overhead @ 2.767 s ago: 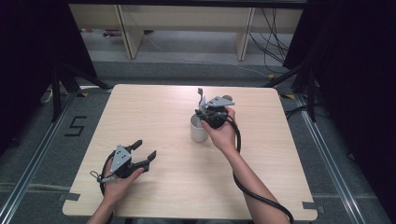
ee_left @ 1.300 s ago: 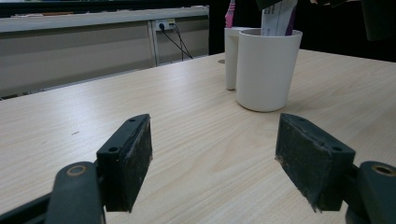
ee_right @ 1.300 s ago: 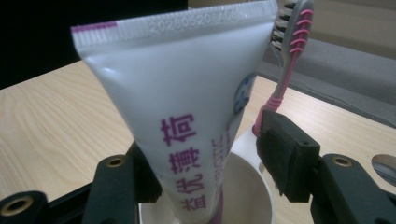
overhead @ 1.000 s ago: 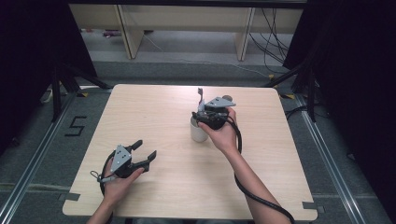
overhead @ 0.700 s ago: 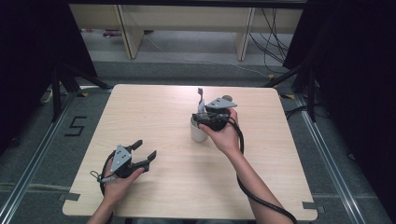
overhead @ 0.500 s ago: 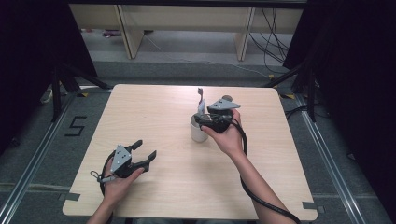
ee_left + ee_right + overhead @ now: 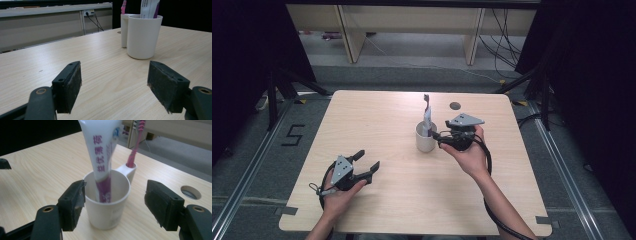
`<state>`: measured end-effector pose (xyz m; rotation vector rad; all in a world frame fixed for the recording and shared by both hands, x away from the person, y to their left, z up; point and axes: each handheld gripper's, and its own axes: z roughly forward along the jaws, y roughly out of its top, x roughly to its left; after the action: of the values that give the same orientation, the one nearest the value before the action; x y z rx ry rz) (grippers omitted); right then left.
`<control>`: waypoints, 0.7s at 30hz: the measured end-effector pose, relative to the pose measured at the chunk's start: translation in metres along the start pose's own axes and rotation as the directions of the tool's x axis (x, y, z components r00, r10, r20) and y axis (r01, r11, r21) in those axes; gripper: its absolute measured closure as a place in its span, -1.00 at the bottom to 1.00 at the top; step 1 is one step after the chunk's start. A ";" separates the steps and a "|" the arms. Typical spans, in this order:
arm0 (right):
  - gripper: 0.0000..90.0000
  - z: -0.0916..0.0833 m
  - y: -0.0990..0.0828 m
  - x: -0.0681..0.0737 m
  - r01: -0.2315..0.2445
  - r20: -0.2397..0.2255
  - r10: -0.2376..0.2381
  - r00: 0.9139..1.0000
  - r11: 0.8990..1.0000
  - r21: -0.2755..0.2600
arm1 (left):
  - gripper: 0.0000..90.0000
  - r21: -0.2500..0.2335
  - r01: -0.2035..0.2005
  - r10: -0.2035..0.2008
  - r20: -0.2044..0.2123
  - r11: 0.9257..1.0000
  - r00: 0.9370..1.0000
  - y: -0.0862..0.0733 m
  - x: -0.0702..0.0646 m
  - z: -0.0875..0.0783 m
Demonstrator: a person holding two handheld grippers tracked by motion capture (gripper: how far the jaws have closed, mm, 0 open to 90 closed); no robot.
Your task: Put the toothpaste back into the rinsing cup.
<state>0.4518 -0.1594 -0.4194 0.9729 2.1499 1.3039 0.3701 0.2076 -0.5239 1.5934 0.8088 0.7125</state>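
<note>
A white cup stands mid-table with a white and purple toothpaste tube leaning out of it. A pink toothbrush sits in the cup's side holder. My right gripper is just right of the cup. Its jaws have just been opening; they stand wide, and the cup is right at their tips with neither pad pressing on it. The tube rises blurred above them. My left gripper rests open at the front left, empty, facing the cup from a distance.
A round cable hole lies in the pale wooden table behind the cup. Beyond the far edge is grey floor with wooden shelf legs and cables. Black curtains stand on both sides.
My right gripper has drawn back to the right, off the cup, and its jaws have spread. Cup and tube stay in place. The left gripper has not moved.
</note>
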 end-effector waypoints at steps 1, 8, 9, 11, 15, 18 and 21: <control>-0.26 -0.003 -0.003 -0.001 0.007 0.004 -0.007 1.000 1.000 0.002 | -0.40 -0.001 0.000 0.000 0.000 1.000 1.000 0.000 0.000 0.000; -0.26 -0.024 -0.027 -0.007 -0.011 0.024 0.011 1.000 1.000 0.006 | -0.40 0.000 -0.004 0.004 0.001 1.000 1.000 0.000 0.000 0.000; -0.26 -0.026 -0.032 -0.007 -0.030 0.026 0.030 0.999 1.000 0.008 | -0.40 0.002 -0.007 0.007 0.000 1.000 1.000 0.000 0.000 0.000; -0.26 -0.031 -0.040 -0.008 -0.036 0.030 0.036 0.999 0.999 0.007 | -0.40 0.002 -0.008 0.008 -0.001 1.000 1.000 0.000 0.000 0.000; -0.25 -0.039 -0.057 -0.011 -0.059 0.043 0.059 0.997 0.998 -0.008 | -0.40 0.004 -0.008 0.008 -0.001 1.000 1.000 0.000 0.000 0.000; -0.24 -0.043 -0.070 -0.013 -0.052 0.043 0.052 0.998 0.998 -0.019 | -0.40 0.005 -0.008 0.008 -0.001 1.000 1.000 0.000 0.000 0.000; -0.23 -0.047 -0.083 -0.012 -0.080 0.053 0.082 0.995 0.997 -0.022 | -0.40 0.007 -0.008 0.008 -0.001 1.000 1.000 0.000 0.000 0.001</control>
<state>0.3996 -0.2216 -0.4718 1.0851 2.0735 1.3186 0.3706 0.2072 -0.5236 1.6032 0.8064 0.7168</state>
